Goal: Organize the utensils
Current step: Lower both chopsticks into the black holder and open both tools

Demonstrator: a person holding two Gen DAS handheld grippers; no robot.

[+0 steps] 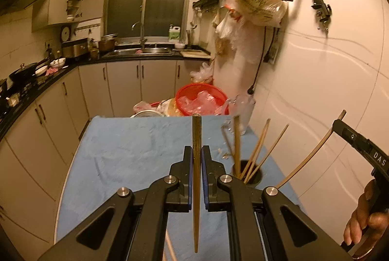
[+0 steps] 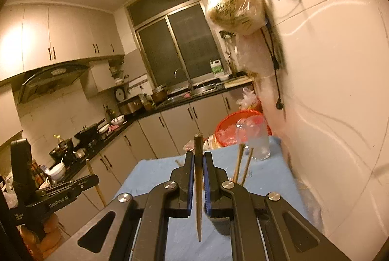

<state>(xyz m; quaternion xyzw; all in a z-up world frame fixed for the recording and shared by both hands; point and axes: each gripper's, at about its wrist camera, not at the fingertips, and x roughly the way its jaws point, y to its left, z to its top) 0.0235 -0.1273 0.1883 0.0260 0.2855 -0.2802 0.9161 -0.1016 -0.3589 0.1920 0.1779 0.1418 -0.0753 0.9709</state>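
My left gripper (image 1: pixel 196 154) is shut on a brown chopstick (image 1: pixel 196 139) that stands upright between its pads above the blue cloth. To its right a dark round holder (image 1: pixel 248 172) holds several chopsticks (image 1: pixel 257 149) that lean outward. My right gripper (image 2: pixel 198 160) is shut on another brown chopstick (image 2: pixel 198 146), held upright above the cloth just left of the holder's chopsticks (image 2: pixel 239 160). The right gripper's body shows at the right edge of the left wrist view (image 1: pixel 359 142), with its chopstick (image 1: pixel 313 154) curving below it. The left gripper's body shows at lower left of the right wrist view (image 2: pixel 56 197).
The table carries a blue cloth (image 1: pixel 126 154). A clear glass (image 2: pixel 257 139) stands at its far right corner. A red basket (image 1: pixel 201 100) of plastic sits behind the table. The white wall (image 1: pixel 328 81) runs along the right side. A loose chopstick (image 1: pixel 170 246) lies under the left gripper.
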